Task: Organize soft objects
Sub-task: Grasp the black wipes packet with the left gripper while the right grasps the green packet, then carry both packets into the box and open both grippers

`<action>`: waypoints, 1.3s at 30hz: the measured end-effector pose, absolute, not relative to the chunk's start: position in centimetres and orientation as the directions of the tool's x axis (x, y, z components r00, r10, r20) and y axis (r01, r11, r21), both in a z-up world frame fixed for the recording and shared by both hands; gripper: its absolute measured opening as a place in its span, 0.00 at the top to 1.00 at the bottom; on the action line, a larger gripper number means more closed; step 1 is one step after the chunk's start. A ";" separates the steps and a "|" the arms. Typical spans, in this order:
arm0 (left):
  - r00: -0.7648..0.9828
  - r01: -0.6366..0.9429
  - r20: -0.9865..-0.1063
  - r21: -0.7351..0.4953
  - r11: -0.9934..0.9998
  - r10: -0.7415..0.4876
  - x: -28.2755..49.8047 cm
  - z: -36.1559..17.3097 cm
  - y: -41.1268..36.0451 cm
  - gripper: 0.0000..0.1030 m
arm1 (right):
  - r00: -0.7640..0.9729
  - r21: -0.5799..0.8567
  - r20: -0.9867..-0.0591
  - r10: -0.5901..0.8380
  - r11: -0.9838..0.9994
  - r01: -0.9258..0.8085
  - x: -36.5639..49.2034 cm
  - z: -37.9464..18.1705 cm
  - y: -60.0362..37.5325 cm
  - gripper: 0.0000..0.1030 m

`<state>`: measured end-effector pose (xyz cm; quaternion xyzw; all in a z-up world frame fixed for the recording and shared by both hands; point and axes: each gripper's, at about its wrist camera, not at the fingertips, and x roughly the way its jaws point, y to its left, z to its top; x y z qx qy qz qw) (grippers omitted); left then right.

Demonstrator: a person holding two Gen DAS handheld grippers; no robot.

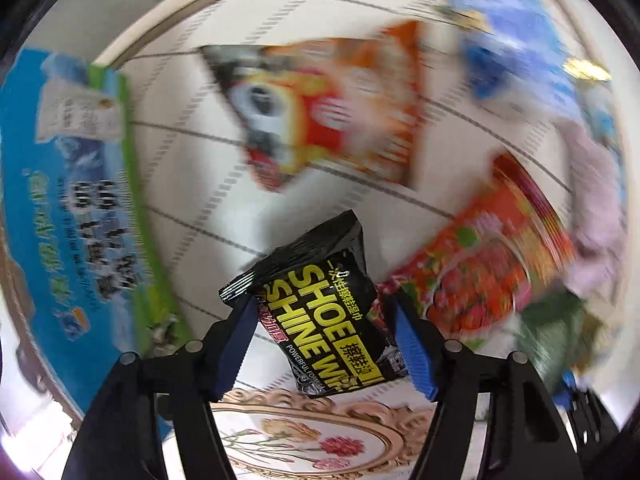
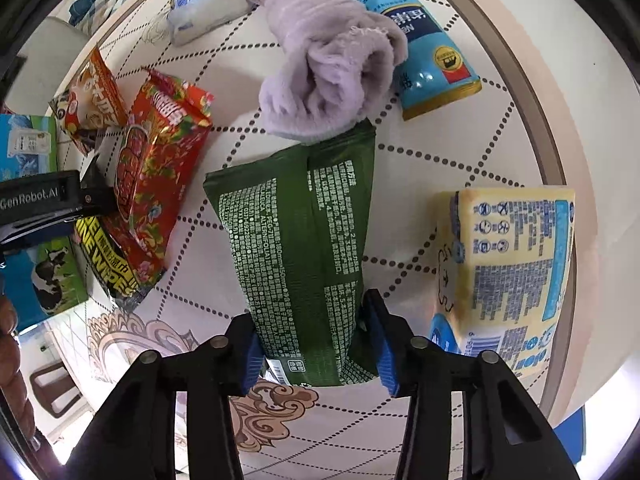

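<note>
In the left wrist view, the left gripper (image 1: 324, 320) has its blue-padded fingers (image 1: 234, 346) closed on a black sachet of shoe shine wipes (image 1: 320, 312) at lower centre; both pads press its sides, so it is grasped. Behind it, blurred, an orange snack bag (image 1: 340, 108) lies at upper centre, a red floral wipes pack (image 1: 480, 264) at right and a blue milk carton (image 1: 68, 208) along the left edge, all on the patterned round worktop (image 1: 176, 128). In the right wrist view, the right gripper (image 2: 314, 340) clamps the near end of a green wipes pack (image 2: 300, 248), which runs from lower centre up toward a lilac towel (image 2: 332, 68) touching its far end. A yellow tissue pack (image 2: 508, 272) lies at right and a blue bottle (image 2: 420, 44) at upper right. Both packs are soft, so a good lift probably means a firm but gentle squeeze, raising each straight up clear of its neighbours; the green pack may sag and drag the towel.
</note>
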<state>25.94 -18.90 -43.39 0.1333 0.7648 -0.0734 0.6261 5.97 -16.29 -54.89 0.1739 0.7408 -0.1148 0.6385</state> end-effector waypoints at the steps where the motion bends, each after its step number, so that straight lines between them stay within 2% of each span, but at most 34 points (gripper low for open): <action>1: -0.194 0.319 -0.976 0.031 0.947 0.098 25.2 -43.5 -19.1 0.36 | -0.127 0.049 -0.986 0.107 0.918 0.393 6.1 -54.9 -15.8 0.54; 7: -0.140 0.346 -0.979 0.091 0.934 0.147 22.0 -44.5 -18.7 0.31 | -0.132 0.022 -0.989 0.074 0.934 0.356 5.6 -56.1 -13.3 0.54; 12: -0.126 0.308 -0.983 0.088 0.947 0.132 17.5 -45.3 -17.9 0.38 | -0.142 0.012 -0.988 0.064 0.941 0.339 3.5 -56.6 -12.7 0.59; 15: -0.168 0.316 -0.978 0.065 0.946 0.123 14.0 -45.8 -16.4 0.37 | -0.170 0.012 -0.983 0.070 0.948 0.319 2.1 -57.1 -12.2 0.59; 20: -0.214 0.266 -0.975 0.000 0.964 0.059 10.7 -46.6 -13.3 0.35 | -0.181 0.037 -0.978 0.103 0.942 0.332 0.0 -58.3 -10.7 0.58; 24: -0.250 0.170 -0.967 -0.100 0.980 -0.055 9.6 -46.8 -9.6 0.35 | -0.172 0.053 -0.978 0.120 0.934 0.353 -0.6 -58.5 -9.8 0.55; 27: -0.239 0.105 -0.967 -0.119 0.987 -0.091 7.9 -47.5 -6.6 0.35 | -0.154 0.063 -0.980 0.124 0.935 0.349 -1.1 -58.0 -9.6 0.55; 30: -0.240 0.069 -0.969 -0.075 0.995 -0.056 8.7 -49.1 -4.6 0.35 | -0.140 0.048 -0.985 0.100 0.941 0.335 -1.4 -57.9 -7.9 0.55; 33: -0.241 0.048 -0.968 -0.079 0.996 -0.066 10.5 -51.3 -3.8 0.32 | -0.139 0.035 -0.987 0.085 0.944 0.328 -1.9 -58.1 -6.7 0.55; 36: -0.234 0.070 -0.972 -0.055 0.996 -0.038 11.4 -52.5 -4.1 0.28 | -0.144 0.003 -0.988 0.053 0.945 0.326 -1.2 -59.2 -4.4 0.55; 39: -0.235 0.122 -0.972 -0.010 0.993 0.019 11.3 -54.1 -4.4 0.28 | -0.142 -0.015 -0.989 0.032 0.948 0.317 -0.2 -61.0 -3.9 0.54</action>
